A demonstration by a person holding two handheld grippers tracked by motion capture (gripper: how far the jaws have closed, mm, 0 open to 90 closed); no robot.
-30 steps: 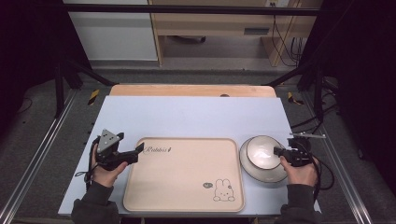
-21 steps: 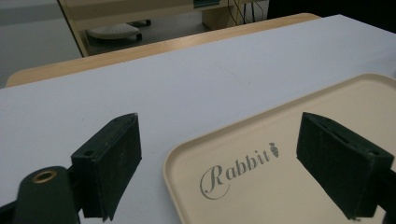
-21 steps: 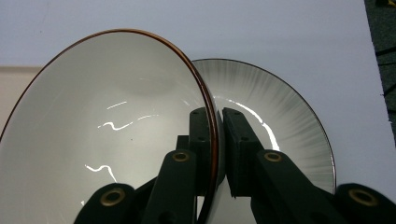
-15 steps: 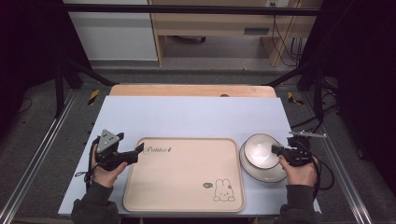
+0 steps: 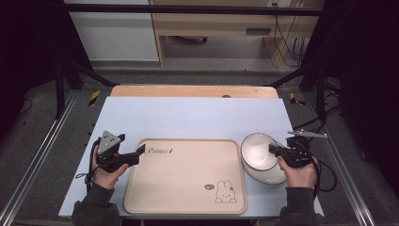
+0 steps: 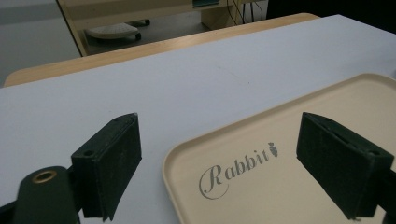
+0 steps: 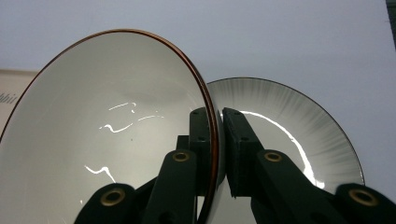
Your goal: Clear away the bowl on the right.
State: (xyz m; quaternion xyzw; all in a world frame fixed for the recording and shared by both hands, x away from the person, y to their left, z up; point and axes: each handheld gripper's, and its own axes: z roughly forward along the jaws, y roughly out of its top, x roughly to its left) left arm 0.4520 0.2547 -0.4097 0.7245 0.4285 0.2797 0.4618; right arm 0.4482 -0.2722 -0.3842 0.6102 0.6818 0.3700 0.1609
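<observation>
**Bowl pinched by its rim above a plate**

The right gripper (image 5: 274,149) has its fingers (image 7: 201,140) clamped on the rim of a white bowl (image 5: 257,151), one finger inside and one outside; the bowl is tilted, its brown-edged rim (image 7: 205,100) running between the pads in the right gripper view; beneath and behind it lies a plate (image 7: 289,121) with a grey streaked border, flat on the bench (image 5: 197,117) near the right edge, towards the front corner; whether bowl and plate touch I cannot tell; the left gripper (image 5: 139,151) rests near the left edge of the bench, its fingers (image 6: 112,163) wide apart with nothing between them, poised over the near-left corner of a beige tray (image 5: 188,183); the tray lies in the middle of the front edge, printed with "Rabbit" (image 6: 236,165) and a small rabbit drawing (image 5: 225,193); the bowl sits just beside the tray's right rim
</observation>
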